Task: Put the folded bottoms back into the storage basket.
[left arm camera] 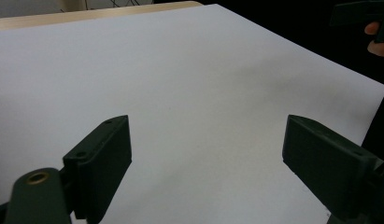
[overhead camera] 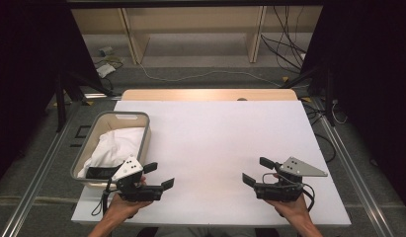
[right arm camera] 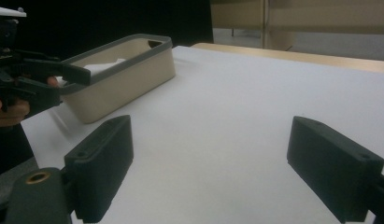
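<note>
Left gripper (overhead camera: 159, 176) hovers just beside the near end of the basket (overhead camera: 137, 116) holding white cloth (overhead camera: 114, 145); jaws apart, nothing between. Right gripper (overhead camera: 258, 171) over bare white worktop (overhead camera: 210, 143), jaws apart, well apart from left.

Bin (overhead camera: 145, 129) sits on the sheet (overhead camera: 215, 138) at its left edge, cloth (overhead camera: 114, 145) inside it. Your left gripper (overhead camera: 159, 176) is just in front of the bin's near end, at the near-left of the sheet; your right gripper (overhead camera: 257, 171) is near-right, well apart from it (bare sheet btwn them). Sheet lies on the table (overhead camera: 190, 94), whose far edge shows behind it.
</note>
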Action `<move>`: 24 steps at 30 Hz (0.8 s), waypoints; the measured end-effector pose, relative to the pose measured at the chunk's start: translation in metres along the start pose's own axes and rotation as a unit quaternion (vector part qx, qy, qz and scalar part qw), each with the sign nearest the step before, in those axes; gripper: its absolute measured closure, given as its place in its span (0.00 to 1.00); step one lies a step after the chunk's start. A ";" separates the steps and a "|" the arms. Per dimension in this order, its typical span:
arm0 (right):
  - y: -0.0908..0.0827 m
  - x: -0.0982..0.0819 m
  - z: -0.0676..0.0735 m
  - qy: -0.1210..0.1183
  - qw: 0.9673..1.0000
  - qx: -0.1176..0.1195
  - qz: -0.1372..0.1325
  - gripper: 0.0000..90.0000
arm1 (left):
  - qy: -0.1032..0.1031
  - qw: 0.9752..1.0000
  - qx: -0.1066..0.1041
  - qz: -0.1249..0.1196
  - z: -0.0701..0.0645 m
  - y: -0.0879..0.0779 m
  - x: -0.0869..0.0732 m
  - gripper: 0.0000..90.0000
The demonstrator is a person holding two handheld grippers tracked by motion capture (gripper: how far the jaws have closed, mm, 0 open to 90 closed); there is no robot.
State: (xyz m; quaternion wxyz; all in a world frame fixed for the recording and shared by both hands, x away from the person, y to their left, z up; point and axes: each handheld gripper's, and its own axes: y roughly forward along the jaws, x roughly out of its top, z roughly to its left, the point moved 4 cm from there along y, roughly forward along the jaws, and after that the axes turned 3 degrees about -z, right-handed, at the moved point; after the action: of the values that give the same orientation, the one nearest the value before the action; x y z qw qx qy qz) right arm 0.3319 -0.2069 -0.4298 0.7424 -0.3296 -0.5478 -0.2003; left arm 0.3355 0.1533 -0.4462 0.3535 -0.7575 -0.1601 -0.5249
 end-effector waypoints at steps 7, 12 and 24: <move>-0.004 -0.005 0.000 0.005 1.000 -0.002 0.009 0.14 | -0.002 1.000 -0.001 0.017 -0.001 -0.001 -0.006 0.17; -0.010 -0.006 -0.002 0.010 1.000 -0.005 0.009 0.12 | -0.006 1.000 -0.001 0.014 -0.003 -0.003 -0.005 0.08; -0.010 -0.006 0.000 0.006 1.000 -0.007 0.007 0.05 | 0.017 1.000 0.004 0.002 -0.005 -0.003 -0.001 0.05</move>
State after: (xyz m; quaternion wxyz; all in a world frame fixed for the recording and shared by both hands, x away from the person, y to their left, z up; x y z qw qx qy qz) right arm 0.3235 -0.2146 -0.4330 0.7449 -0.3371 -0.5397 -0.2006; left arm 0.3303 0.1519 -0.4451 0.3602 -0.7471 -0.1549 -0.5367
